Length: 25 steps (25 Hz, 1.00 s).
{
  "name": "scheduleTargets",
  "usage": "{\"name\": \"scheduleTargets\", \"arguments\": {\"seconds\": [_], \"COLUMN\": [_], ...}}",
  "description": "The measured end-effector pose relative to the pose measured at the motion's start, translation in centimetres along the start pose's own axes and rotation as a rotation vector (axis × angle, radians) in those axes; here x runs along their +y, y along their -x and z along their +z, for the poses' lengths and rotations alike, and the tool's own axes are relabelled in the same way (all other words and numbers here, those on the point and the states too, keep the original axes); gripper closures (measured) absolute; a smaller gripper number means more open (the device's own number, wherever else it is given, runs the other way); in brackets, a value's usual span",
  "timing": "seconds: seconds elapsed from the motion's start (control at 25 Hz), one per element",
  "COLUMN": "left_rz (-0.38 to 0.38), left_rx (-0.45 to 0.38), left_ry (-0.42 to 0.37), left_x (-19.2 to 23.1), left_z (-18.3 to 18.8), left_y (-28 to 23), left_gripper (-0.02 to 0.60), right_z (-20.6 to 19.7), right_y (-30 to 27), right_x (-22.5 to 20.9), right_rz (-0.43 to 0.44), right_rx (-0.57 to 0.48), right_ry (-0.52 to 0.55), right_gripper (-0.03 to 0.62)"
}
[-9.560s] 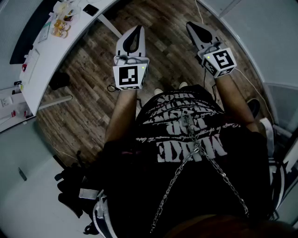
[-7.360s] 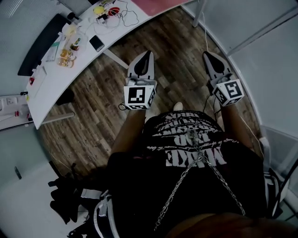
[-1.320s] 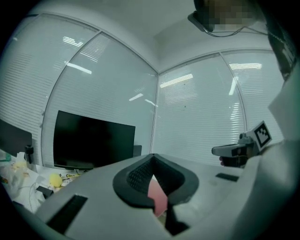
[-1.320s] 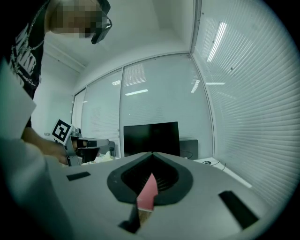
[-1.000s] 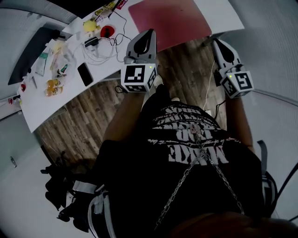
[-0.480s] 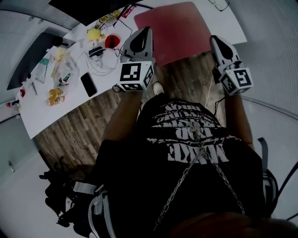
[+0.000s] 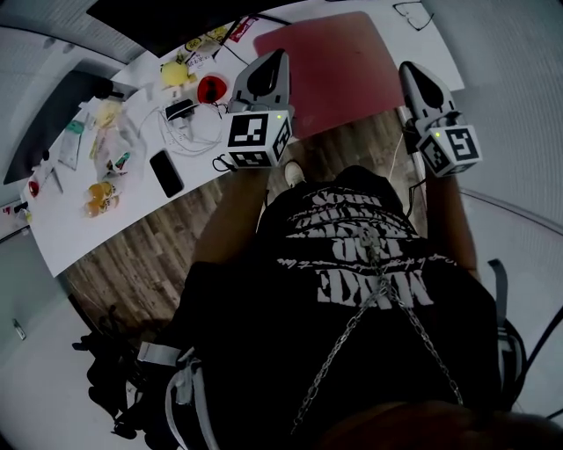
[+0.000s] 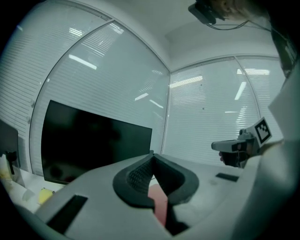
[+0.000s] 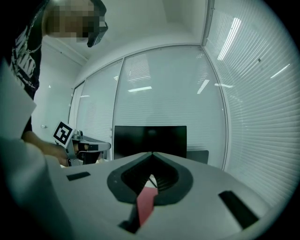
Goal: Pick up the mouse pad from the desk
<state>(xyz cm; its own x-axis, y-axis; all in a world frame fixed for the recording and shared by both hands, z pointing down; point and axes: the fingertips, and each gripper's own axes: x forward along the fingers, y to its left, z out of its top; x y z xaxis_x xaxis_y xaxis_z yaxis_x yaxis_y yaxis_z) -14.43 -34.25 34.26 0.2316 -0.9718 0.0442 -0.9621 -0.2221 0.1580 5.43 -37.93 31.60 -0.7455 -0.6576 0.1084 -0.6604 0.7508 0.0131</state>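
The person stands at the white desk (image 7: pixel 66 215) with a gripper in each hand, both held about level and pointing toward it. The left gripper (image 7: pixel 279 58) has its jaws pressed together with nothing between them, and the right gripper (image 7: pixel 408 72) is likewise closed and empty. The red mouse pad (image 7: pixel 339 66) lies flat at the desk's right end, its near side along the front edge. Seen from above, the left gripper's tip sits over the pad's left edge and the right gripper's tip at its right edge; whether either touches it I cannot tell. Left of the pad on the tabletop are a red round thing (image 7: pixel 211 88), white cables (image 7: pixel 180 123) and a dark phone (image 7: pixel 165 172) near the front edge. A black monitor (image 7: pixel 158 13) stands at the back edge.
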Motion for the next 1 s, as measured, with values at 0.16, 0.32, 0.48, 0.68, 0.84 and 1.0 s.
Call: {"name": "scheduleTargets", "arguments": {"seconds": [0.16, 0.32, 0.48, 0.68, 0.84, 1.0], "left_rz": [0.008, 0.024, 0.058, 0.109, 0.173, 0.244], "left_rx": [0.027, 0.061, 0.076, 0.098, 0.117, 0.144], "left_ry": [0.022, 0.028, 0.023, 0.013, 0.017, 0.036], "left_x": [0.6, 0.7, 0.9, 0.6, 0.9, 1.6], "left_z": [-1.5, -3.1, -3.8, -4.6, -5.7, -7.2], "left_y": [-1.3, -3.2, -5.8, -9.0, -11.5, -13.8], "left_gripper": [0.575, 0.575, 0.575, 0.575, 0.575, 0.574], "right_z": [-0.8, -2.8, -4.1, -5.9, -6.2, -7.2], "right_y": [-1.2, -2.4, -4.4, -7.4, -9.7, -12.2], "right_x": [-0.9, -2.6, -4.4, -7.9, -10.7, -13.5], "right_rz": [0.016, 0.031, 0.082, 0.14, 0.192, 0.257], "right_rx": [0.005, 0.049, 0.059, 0.079, 0.085, 0.101], "right_ry": [-0.03, -0.035, -0.068, -0.107, -0.105, -0.111], "right_gripper": [0.6, 0.6, 0.6, 0.6, 0.6, 0.6]}}
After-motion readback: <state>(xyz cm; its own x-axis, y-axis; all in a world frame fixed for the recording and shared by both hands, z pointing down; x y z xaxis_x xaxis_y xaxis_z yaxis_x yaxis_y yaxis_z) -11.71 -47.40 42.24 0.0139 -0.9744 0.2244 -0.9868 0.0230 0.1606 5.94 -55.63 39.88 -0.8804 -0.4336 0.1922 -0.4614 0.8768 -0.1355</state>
